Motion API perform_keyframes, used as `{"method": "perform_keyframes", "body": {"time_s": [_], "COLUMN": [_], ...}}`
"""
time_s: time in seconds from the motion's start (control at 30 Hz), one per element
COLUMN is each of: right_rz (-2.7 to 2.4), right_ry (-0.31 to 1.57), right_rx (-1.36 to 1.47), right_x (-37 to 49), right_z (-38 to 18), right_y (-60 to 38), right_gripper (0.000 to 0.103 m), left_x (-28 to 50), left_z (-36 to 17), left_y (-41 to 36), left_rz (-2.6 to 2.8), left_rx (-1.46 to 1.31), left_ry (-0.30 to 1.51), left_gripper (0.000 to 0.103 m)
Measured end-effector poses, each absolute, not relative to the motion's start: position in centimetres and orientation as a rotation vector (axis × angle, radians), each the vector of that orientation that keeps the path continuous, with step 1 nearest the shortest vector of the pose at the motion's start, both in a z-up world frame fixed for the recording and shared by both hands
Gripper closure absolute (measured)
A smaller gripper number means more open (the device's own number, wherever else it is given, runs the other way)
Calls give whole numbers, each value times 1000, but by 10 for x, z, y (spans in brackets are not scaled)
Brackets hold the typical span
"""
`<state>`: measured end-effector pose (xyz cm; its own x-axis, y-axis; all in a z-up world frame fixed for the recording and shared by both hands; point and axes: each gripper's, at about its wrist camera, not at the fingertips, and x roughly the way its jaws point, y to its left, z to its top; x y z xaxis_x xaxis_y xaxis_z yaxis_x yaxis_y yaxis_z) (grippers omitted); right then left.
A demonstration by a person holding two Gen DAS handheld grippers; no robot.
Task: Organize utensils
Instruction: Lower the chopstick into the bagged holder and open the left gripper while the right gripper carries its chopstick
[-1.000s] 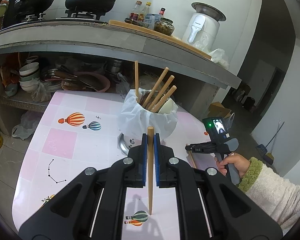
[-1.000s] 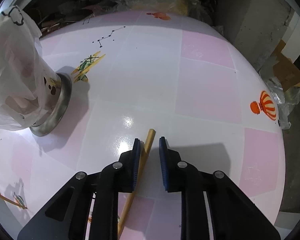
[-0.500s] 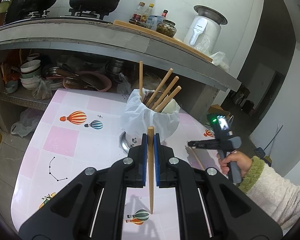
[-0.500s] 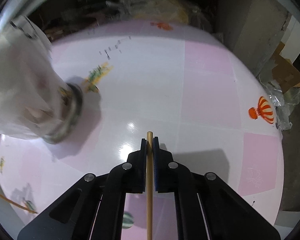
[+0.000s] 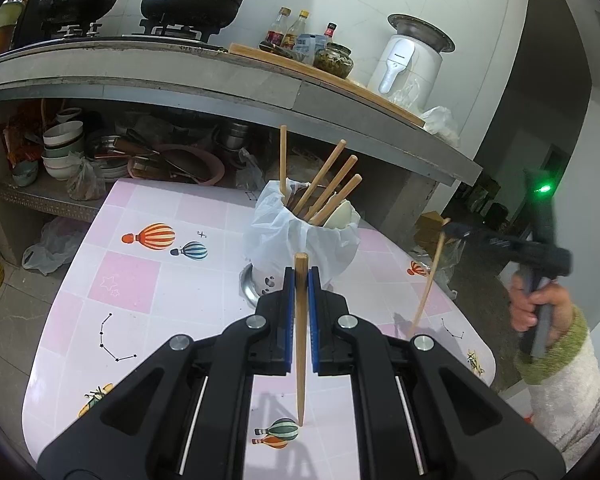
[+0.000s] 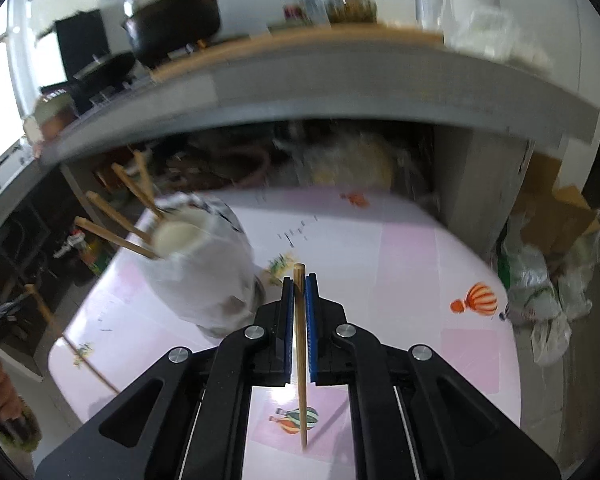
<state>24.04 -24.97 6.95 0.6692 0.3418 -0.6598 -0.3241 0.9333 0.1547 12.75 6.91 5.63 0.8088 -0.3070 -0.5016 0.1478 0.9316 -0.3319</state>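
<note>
My left gripper (image 5: 300,276) is shut on a wooden chopstick (image 5: 300,340) that hangs point-down over the pink table (image 5: 140,280). Behind it stands a metal holder wrapped in a white plastic bag (image 5: 300,236), with several chopsticks (image 5: 328,184) and a white spoon in it. My right gripper (image 6: 299,286) is shut on another chopstick (image 6: 301,360), lifted off the table. In the left wrist view the right gripper (image 5: 452,234) hangs at the right of the holder, its chopstick (image 5: 428,284) slanting down. The holder (image 6: 204,264) appears blurred at the left in the right wrist view.
A concrete counter (image 5: 220,76) with pots, bottles and a white appliance (image 5: 408,60) overhangs the table's far side. Bowls and pans fill the shelf (image 5: 60,152) underneath. Plastic bags (image 6: 548,300) and a cardboard box lie on the floor right of the table. A person's sleeve (image 5: 568,384) is at the right.
The right gripper closed on the chopstick that lay on the table and lifted it well up, tilting toward the counter. The left gripper kept still with its chopstick.
</note>
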Motion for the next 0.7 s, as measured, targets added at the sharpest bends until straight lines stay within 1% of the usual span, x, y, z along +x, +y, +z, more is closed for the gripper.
{"method": "perform_keyframes", "body": {"time_s": [0.17, 0.33, 0.57, 0.7], "right_rz": [406, 425, 453, 458], "right_ry": [683, 649, 636, 639], "right_rx": [30, 30, 37, 42], "right_x": [215, 205, 202, 202], "right_z": [92, 98, 96, 94], "right_y": [-253, -248, -247, -248], "right_gripper": [97, 97, 98, 98], "left_x": [126, 125, 133, 144], "left_z": [60, 74, 116, 151], "left_y": [68, 67, 79, 89], "left_rz": [-244, -238, -218, -209], "left_rx": [-282, -270, -259, -259], "left_ry": [572, 535, 438, 369], "left_gripper": [97, 97, 97, 97]}}
